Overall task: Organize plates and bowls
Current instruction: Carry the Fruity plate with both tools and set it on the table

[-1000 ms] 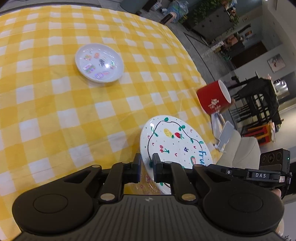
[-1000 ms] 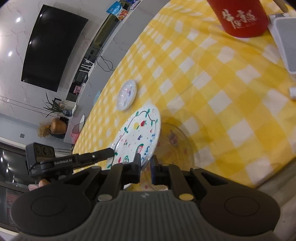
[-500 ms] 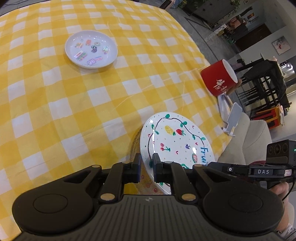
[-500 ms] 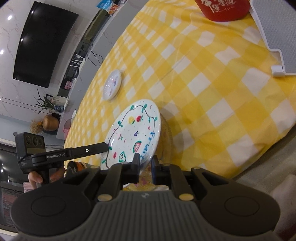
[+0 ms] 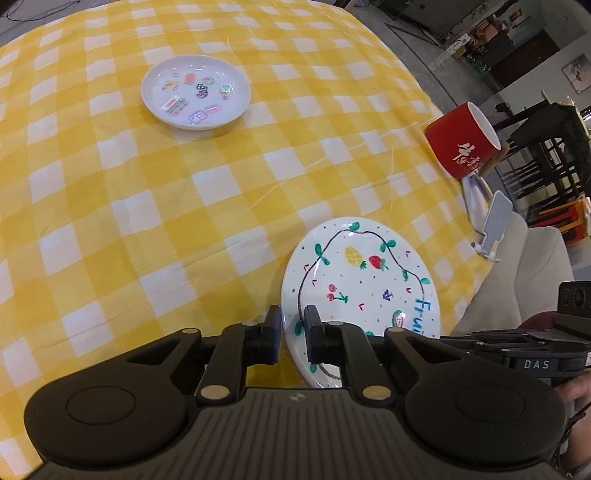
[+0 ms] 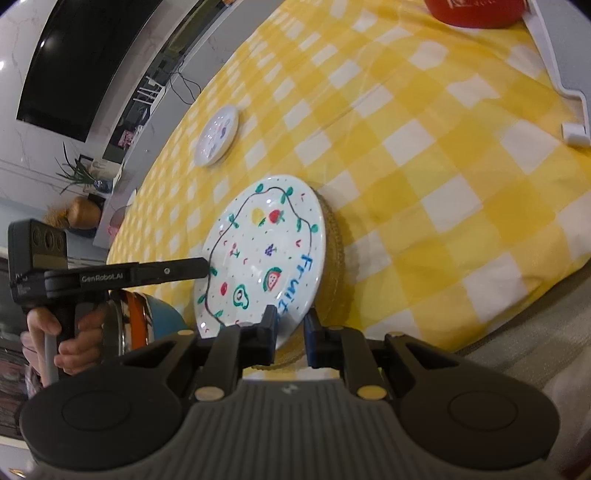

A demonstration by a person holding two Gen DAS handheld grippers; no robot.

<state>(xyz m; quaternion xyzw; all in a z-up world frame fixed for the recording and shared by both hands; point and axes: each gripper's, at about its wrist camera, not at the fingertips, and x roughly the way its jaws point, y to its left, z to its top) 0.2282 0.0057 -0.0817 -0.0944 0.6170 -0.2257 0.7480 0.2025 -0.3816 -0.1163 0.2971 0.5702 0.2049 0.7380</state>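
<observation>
A white plate painted with fruit (image 5: 365,284) (image 6: 266,251) is held tilted above the yellow checked tablecloth (image 5: 166,206) near the table's front edge. My left gripper (image 5: 293,328) is shut on its left rim. My right gripper (image 6: 290,328) is shut on its near rim by the blue lettering. The left gripper (image 6: 205,267) shows in the right wrist view, the right gripper (image 5: 517,350) in the left. A clear glass plate (image 6: 334,258) lies under the fruit plate. A small white sticker plate (image 5: 195,92) (image 6: 217,134) sits farther back.
A red mug (image 5: 461,142) (image 6: 476,11) stands at the table's right side beside a white tray (image 6: 550,55). A colourful bowl (image 6: 147,321) shows below the table edge by the left hand. A beige sofa (image 5: 524,258) lies past the edge.
Both grippers have pulled back toward the table's front edge with the fruit plate in them. The plate stands more tilted over the glass plate. The mug and sticker plate stayed put.
</observation>
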